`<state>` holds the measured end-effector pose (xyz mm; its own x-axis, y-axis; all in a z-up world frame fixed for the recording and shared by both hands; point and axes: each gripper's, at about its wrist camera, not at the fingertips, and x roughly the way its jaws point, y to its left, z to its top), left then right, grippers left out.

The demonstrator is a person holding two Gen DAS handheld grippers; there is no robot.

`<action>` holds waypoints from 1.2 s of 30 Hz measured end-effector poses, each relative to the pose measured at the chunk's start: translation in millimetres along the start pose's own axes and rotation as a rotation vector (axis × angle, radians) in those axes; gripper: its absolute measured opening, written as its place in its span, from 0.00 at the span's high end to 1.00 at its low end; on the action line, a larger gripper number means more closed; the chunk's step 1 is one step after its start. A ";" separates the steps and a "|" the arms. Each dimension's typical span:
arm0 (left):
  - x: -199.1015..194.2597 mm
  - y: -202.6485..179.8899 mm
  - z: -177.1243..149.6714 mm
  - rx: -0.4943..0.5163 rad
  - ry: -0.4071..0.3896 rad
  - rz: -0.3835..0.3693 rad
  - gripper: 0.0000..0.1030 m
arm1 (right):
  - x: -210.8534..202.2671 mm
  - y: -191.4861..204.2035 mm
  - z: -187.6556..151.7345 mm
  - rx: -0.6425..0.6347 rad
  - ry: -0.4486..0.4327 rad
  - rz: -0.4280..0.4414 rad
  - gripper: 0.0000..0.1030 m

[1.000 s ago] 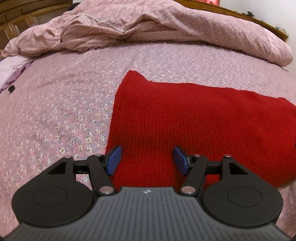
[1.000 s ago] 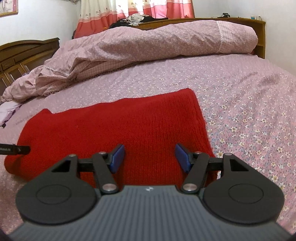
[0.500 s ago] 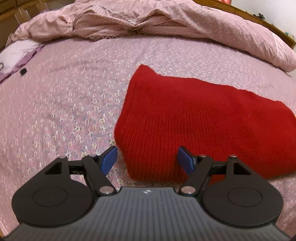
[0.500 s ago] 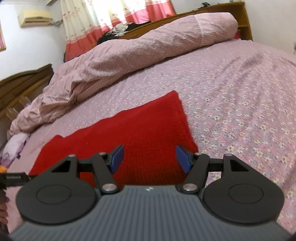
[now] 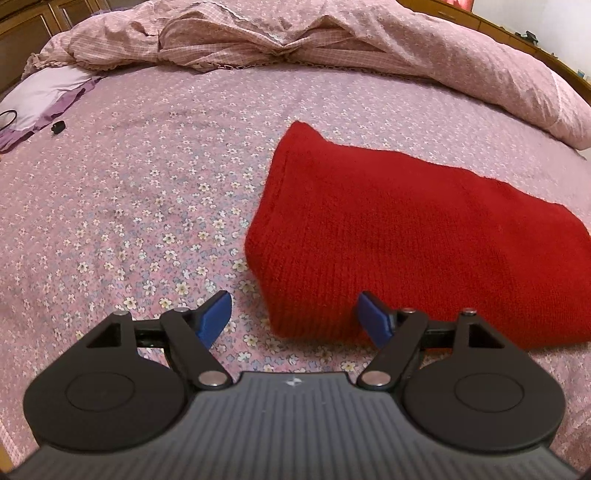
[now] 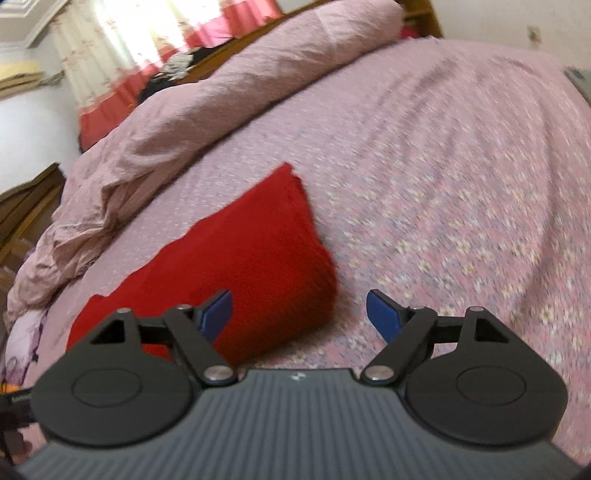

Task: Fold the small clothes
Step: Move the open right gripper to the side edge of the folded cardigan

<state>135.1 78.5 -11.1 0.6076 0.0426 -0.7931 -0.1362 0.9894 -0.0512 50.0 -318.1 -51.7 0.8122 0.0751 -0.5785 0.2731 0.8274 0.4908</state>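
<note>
A folded red knit garment (image 5: 406,236) lies flat on the flowered pink bed sheet (image 5: 140,206). My left gripper (image 5: 294,315) hovers just above its near left corner, jaws opening; the cloth shows between the blue pads but they do not press on it. In the right wrist view the same red garment (image 6: 236,258) lies left of centre. My right gripper (image 6: 300,315) is over its near right corner, jaws opening, nothing pinched. That view is blurred and tilted.
A rumpled pink duvet (image 5: 332,44) is heaped along the far side of the bed. A lilac cloth (image 5: 44,96) and a small black object (image 5: 58,127) lie at the far left. A wooden headboard (image 6: 26,206) and red curtains (image 6: 236,22) stand behind.
Both grippers drew back from the red garment and widened their jaws, leaving it flat. The left rose slightly and shifted left. The right rolled, tilting its view, and slid right.
</note>
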 end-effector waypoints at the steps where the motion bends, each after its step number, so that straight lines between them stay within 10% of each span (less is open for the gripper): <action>1: -0.2 -0.3 -0.4 0.001 0.001 -0.001 0.23 | 0.1 -2.0 -1.5 0.014 0.005 0.002 0.21; 36: 5.4 -1.4 -5.1 0.009 0.015 -0.001 0.21 | 21.1 -8.7 -8.2 0.281 0.025 0.098 0.20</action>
<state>134.6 76.6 -18.4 0.5959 0.0401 -0.8020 -0.1288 0.9906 -0.0462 60.6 -319.2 -73.5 0.8296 0.1639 -0.5338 0.3286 0.6296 0.7040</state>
